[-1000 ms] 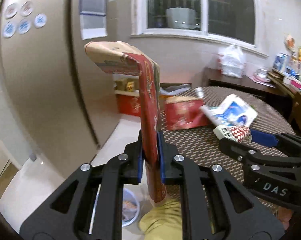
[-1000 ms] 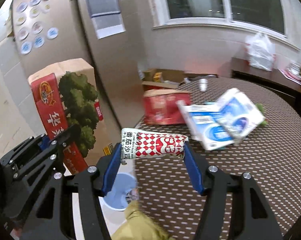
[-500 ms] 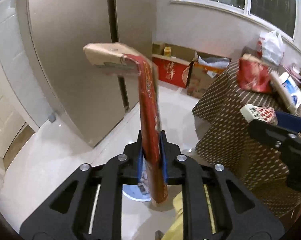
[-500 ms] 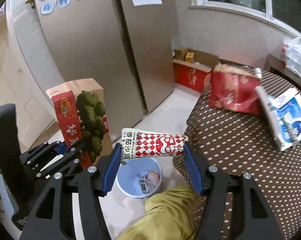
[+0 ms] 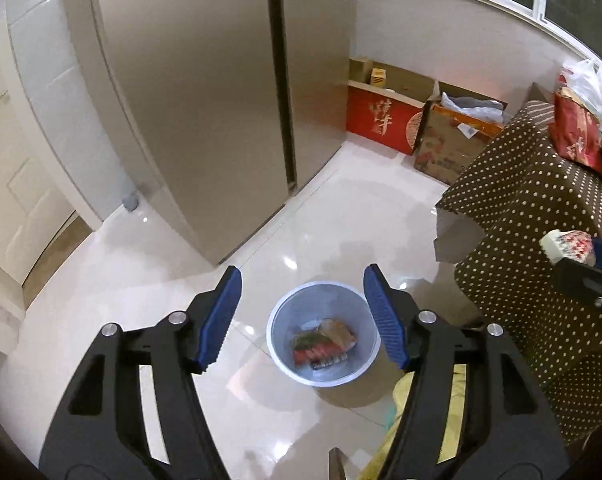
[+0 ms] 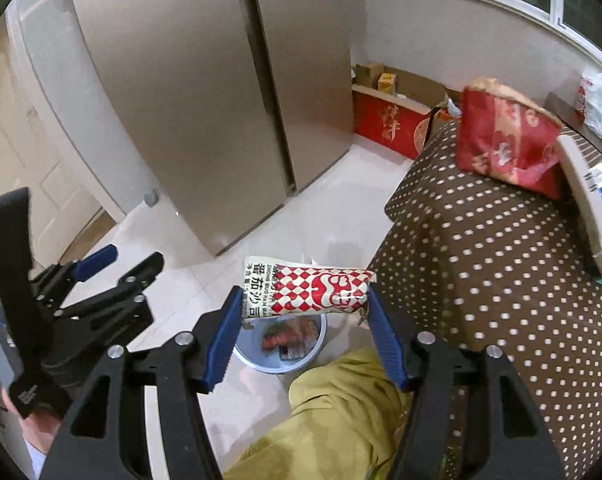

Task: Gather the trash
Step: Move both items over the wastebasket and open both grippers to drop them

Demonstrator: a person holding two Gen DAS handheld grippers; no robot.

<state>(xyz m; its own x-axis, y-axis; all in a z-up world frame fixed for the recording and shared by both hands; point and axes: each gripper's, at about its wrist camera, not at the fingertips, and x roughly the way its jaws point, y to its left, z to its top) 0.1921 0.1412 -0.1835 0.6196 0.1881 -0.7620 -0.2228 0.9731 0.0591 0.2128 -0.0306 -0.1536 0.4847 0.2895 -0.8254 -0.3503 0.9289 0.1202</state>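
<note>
Below, one bin (image 5: 324, 340); left tool (image 5: 300, 316) opening, empty; right tool (image 6: 304, 322) clamps one packet (image 6: 307, 292).

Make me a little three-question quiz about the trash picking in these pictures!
1. True or false: the left gripper holds a packet.
2. What sits between the right gripper's fingers? A) red-and-white checked packet B) spoon C) bottle
3. Fill in: the round bin stands on the ____.

Key: 1 false, its fingers are opening with nothing between them. 2 A. 3 floor.
</note>
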